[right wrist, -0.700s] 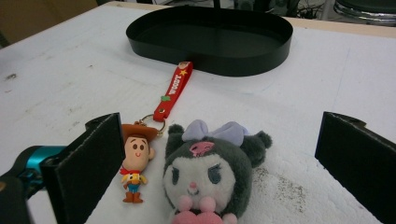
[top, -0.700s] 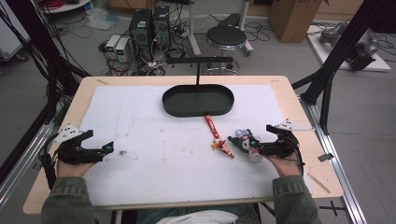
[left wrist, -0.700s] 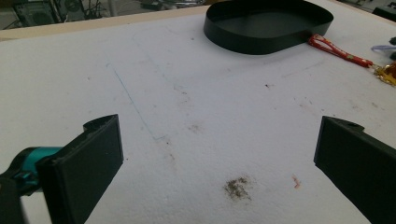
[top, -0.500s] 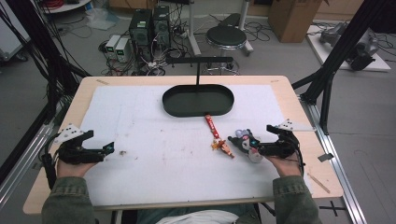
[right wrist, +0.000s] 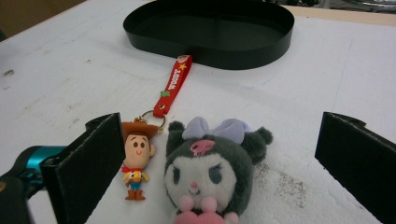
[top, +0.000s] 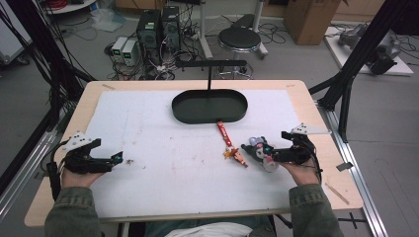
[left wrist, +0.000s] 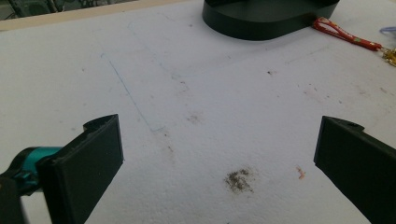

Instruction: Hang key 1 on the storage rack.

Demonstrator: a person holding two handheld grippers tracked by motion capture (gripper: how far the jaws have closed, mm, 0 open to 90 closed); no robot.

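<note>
The plush toy (right wrist: 212, 175), a dark grey doll with a lilac bow, lies on the white mat on the near side of the black oval tray (right wrist: 275, 44), toward my right, and it sits squarely between the wide-open jaws of my right claw (right wrist: 212, 163). Neither pad presses on it; I have hold of nothing. Its face looks back at me and its body runs along my reach, bow toward the tray, so the jaws would close across its sides.

Just beside it, nearer my one jaw, stands the small cowboy keychain (right wrist: 134, 158), whose red strap (right wrist: 175, 84) stretches away until its tip meets the tray's wall. From above, the plush (top: 261, 150) is at the tip of my right claw (top: 269, 153), well apart from my left claw (top: 116, 159), which rests open and empty over bare mat far off to the tray's other side.

I judge the right hand is plainly the one to take it, and closing now might catch the cowboy figure too.
</note>
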